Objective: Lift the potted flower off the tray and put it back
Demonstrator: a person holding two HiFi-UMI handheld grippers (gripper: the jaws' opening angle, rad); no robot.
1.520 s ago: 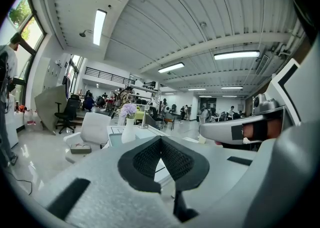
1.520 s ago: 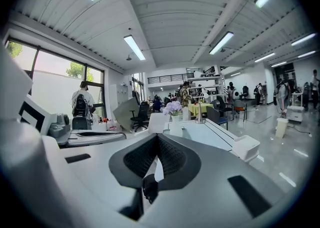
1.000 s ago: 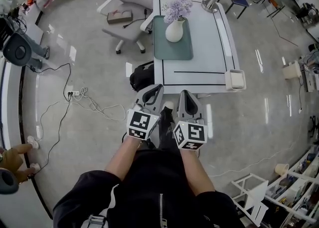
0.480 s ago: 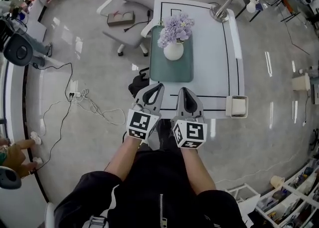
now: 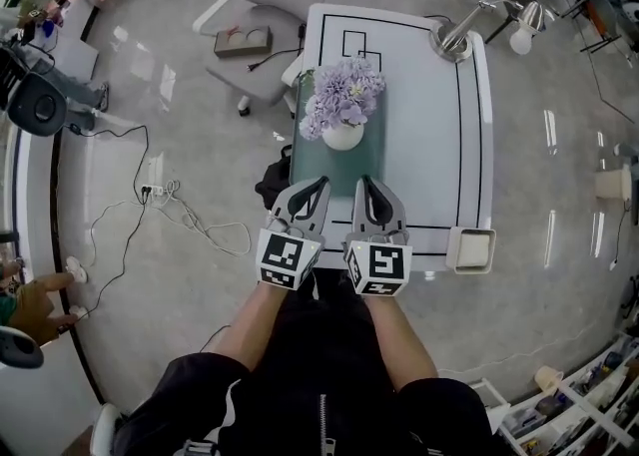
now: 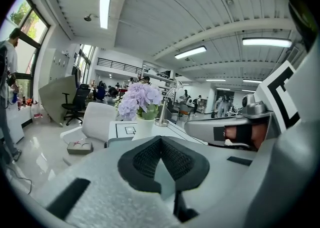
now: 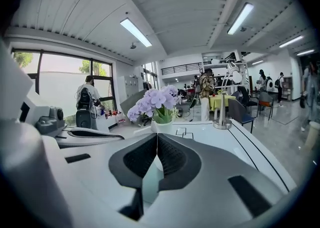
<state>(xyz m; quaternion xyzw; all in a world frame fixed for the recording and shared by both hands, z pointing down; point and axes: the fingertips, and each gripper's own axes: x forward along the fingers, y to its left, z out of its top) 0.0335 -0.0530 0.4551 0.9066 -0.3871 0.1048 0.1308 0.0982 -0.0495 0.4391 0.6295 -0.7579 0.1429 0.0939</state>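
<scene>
The potted flower (image 5: pixel 342 110), purple blooms in a white vase, stands upright on the far half of the green tray (image 5: pixel 371 153), on the white table (image 5: pixel 429 125). My left gripper (image 5: pixel 318 186) and right gripper (image 5: pixel 364 184) are side by side at the tray's near end, short of the vase, both shut and empty. In the left gripper view the shut tips (image 6: pixel 161 139) point at the flower (image 6: pixel 140 100), with the other gripper at the right. The right gripper (image 7: pixel 157 137) also faces the flower (image 7: pixel 157 103) with its tips together.
A desk lamp (image 5: pixel 454 37) stands at the table's far right corner. A small white box (image 5: pixel 469 249) sits at its near right corner. Left of the table are a white chair (image 5: pixel 265 5), a black bag (image 5: pixel 275 177) and floor cables (image 5: pixel 190 220).
Both grippers moved forward together, from short of the table to over the tray's near end. The table and flower now sit closer in the head view. Jaws stayed shut.
</scene>
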